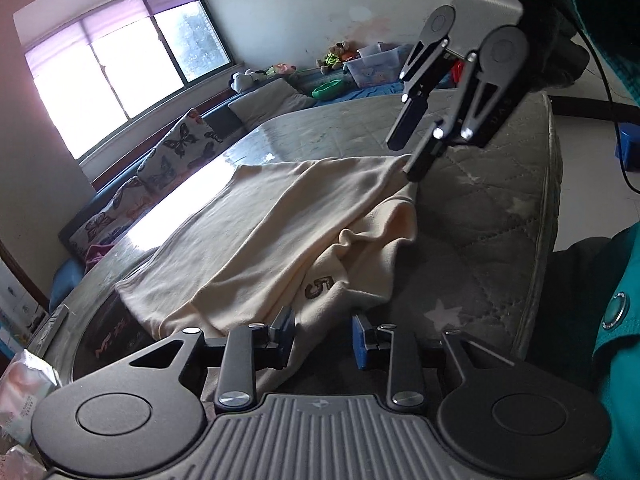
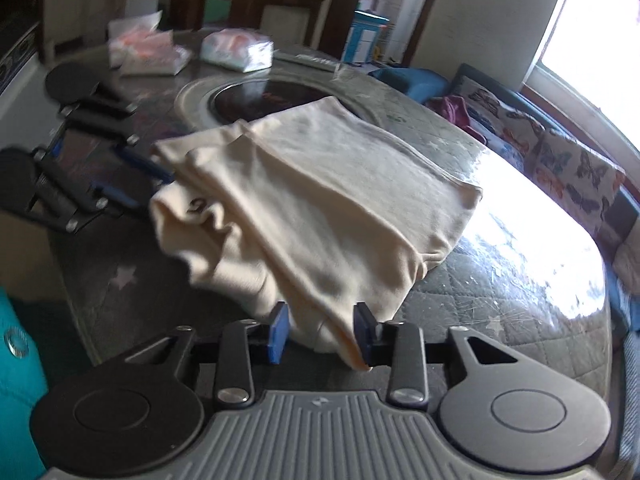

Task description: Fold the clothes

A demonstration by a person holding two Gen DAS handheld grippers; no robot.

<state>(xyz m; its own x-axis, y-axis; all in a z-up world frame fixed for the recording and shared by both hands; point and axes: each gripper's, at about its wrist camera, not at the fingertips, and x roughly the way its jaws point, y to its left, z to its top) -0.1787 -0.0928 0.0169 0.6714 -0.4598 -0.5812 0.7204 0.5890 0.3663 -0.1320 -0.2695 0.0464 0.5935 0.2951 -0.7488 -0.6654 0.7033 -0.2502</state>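
Left gripper (image 1: 323, 338) part-open, cream garment (image 1: 280, 220) between pads; right gripper (image 2: 322, 332) likewise. Lay fold flat on counter (image 1: 480, 200), align edges, withdraw clear.

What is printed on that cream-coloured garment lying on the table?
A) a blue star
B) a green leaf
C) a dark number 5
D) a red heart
C: a dark brown 5 shows on the cream garment, on the rumpled part near the front edge, just ahead of the left gripper.
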